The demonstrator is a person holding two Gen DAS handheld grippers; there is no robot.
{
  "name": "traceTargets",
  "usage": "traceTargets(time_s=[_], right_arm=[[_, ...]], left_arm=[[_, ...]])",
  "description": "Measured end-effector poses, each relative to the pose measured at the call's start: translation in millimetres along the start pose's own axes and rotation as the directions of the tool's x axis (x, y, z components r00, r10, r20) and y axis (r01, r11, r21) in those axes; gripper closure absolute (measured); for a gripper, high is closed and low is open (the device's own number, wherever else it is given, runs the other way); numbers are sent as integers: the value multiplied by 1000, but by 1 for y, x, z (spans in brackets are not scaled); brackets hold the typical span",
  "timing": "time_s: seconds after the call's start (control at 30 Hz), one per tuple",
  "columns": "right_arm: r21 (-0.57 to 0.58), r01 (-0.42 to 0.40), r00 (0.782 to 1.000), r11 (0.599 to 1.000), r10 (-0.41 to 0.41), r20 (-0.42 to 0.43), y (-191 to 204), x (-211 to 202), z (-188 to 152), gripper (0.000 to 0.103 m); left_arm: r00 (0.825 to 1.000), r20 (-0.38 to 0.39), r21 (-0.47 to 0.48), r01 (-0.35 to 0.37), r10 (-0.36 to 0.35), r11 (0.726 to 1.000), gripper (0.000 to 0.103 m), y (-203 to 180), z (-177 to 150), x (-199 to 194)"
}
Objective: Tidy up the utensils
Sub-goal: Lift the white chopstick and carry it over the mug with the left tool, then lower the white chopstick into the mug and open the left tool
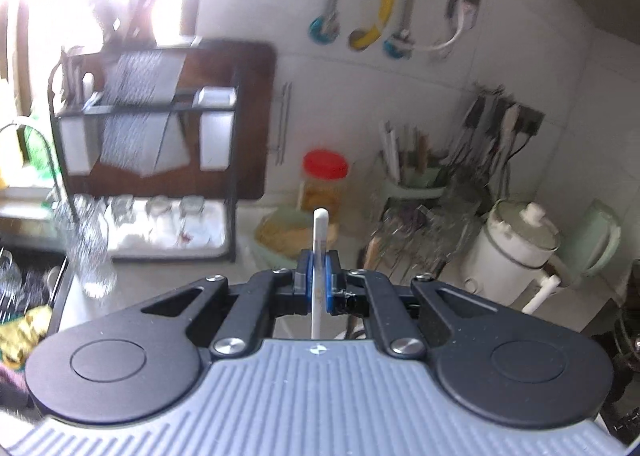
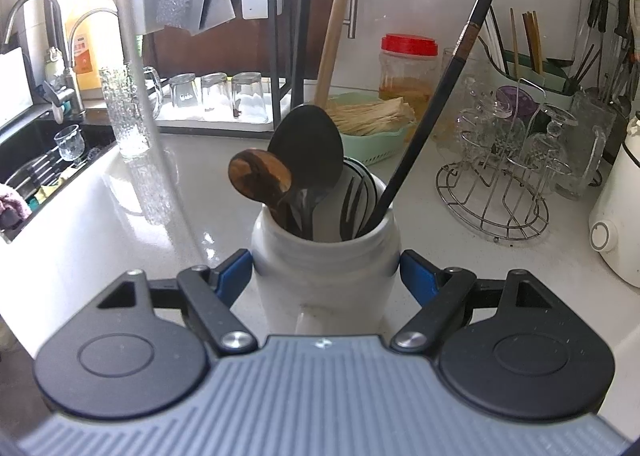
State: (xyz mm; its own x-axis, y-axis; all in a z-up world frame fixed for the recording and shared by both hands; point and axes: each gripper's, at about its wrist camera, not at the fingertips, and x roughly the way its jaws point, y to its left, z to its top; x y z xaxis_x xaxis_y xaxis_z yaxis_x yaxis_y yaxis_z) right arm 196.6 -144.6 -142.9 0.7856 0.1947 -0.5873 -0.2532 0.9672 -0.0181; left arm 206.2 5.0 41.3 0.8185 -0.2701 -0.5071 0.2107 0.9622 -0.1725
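My left gripper (image 1: pixel 318 261) is shut on a thin white utensil handle (image 1: pixel 320 230) that stands upright between its blue pads, high above the counter in a motion-blurred view. In the right wrist view, a white ceramic jar (image 2: pixel 324 280) stands on the counter. My right gripper (image 2: pixel 325 270) is closed on it, with one blue pad against each side. The jar holds a black spoon (image 2: pixel 306 148), a wooden spoon (image 2: pixel 258 174), a long black handle (image 2: pixel 436 96), a wooden handle (image 2: pixel 334 36) and striped utensils. A pale blurred streak (image 2: pixel 136 56) crosses the left of that view.
A black dish rack (image 2: pixel 276 36) over a tray of upturned glasses (image 2: pixel 216 90) stands at the back. The sink (image 2: pixel 36 164) is at the left. A red-lidded jar (image 2: pixel 408 64), a green basket (image 2: pixel 372 136), a wire glass stand (image 2: pixel 496 192) and a white pot (image 2: pixel 620 216) sit at the right.
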Motion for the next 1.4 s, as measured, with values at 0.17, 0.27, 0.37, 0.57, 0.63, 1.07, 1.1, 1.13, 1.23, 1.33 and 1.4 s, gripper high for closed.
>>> traceTargets(time_s=[0.17, 0.27, 0.37, 0.57, 0.63, 1.07, 1.1, 1.13, 1.23, 1.33, 1.4], right_arm=[[2, 2, 1000, 1000, -2, -1, 0, 0, 0, 20], [1, 2, 1000, 1000, -2, -2, 0, 0, 1, 20], [0, 2, 1000, 1000, -2, -3, 0, 0, 1, 20], [-2, 0, 1000, 1000, 0, -2, 0, 0, 0, 20], [-4, -2, 1000, 1000, 2, -1, 0, -1, 0, 20], [-11, -11, 1000, 1000, 11, 3, -1, -3, -2, 20], [-11, -11, 1000, 1000, 11, 4, -1, -3, -2, 20], [-11, -11, 1000, 1000, 11, 5, -1, -3, -2, 20], [-11, -13, 1000, 1000, 13, 9, -2, -3, -3, 20], [-15, -15, 1000, 1000, 15, 14, -2, -4, -4, 20], [-13, -19, 1000, 1000, 19, 14, -2, -4, -4, 20]], left_arm=[[998, 40, 32, 38, -39, 999, 96, -15, 18, -12], [996, 59, 47, 60, -63, 997, 96, -24, 27, -19], [994, 75, 60, 76, -80, 995, 96, -31, 33, -23], [991, 93, 67, 94, -100, 993, 96, -40, 38, -24], [991, 89, 71, 97, -103, 993, 96, -43, 36, -21], [989, -66, 81, 136, -131, 987, 96, -50, 5, 27], [987, -93, 84, 139, -131, 987, 96, -50, 3, 32], [984, -117, 86, 146, -135, 986, 96, -49, 2, 37], [969, -199, 96, 167, -146, 981, 96, -49, -1, 52], [945, -289, 102, 191, -155, 976, 97, -53, 0, 67], [926, -340, 100, 208, -163, 973, 97, -56, 1, 77]])
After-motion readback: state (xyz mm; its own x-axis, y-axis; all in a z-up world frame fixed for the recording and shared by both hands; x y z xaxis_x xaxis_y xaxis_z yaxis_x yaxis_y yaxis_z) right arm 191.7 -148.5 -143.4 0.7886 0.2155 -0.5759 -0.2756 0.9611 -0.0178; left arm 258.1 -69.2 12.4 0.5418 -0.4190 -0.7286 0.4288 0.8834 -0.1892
